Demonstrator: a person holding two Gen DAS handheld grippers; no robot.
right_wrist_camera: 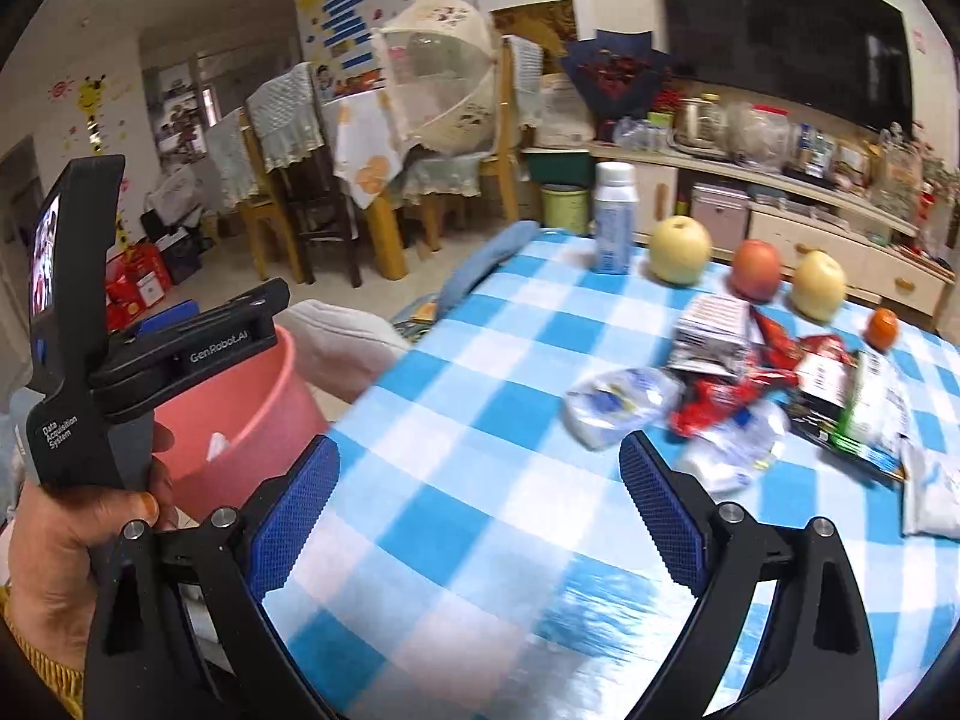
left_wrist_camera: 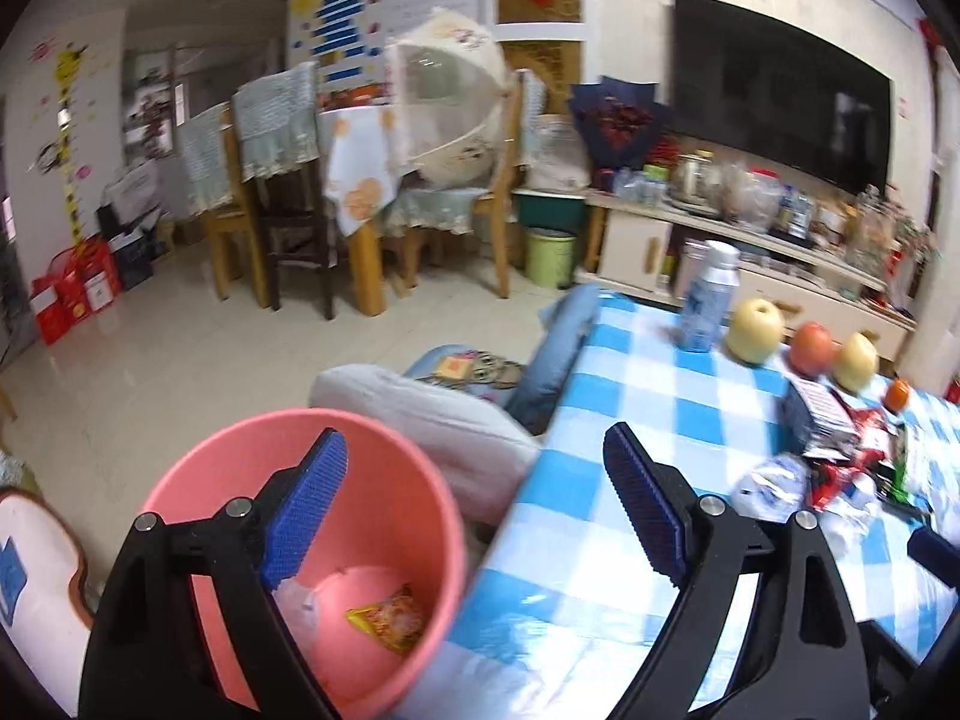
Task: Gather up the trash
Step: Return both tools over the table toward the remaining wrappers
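Left gripper (left_wrist_camera: 474, 498), jaws spread wide w/ nothing between, hangs over the edge of a blue-checked table (left_wrist_camera: 648, 396) and a pink bin (left_wrist_camera: 252, 444) beside it; bin holds a yellow-orange wrapper (left_wrist_camera: 390, 621). Right gripper (right_wrist_camera: 480, 498), also released and empty, is above the cloth near a pile of trash wrappers (right_wrist_camera: 738, 372) on the table's right side. Behind the pile: bottle (right_wrist_camera: 613, 222), 2 pears, an apple, a small orange.
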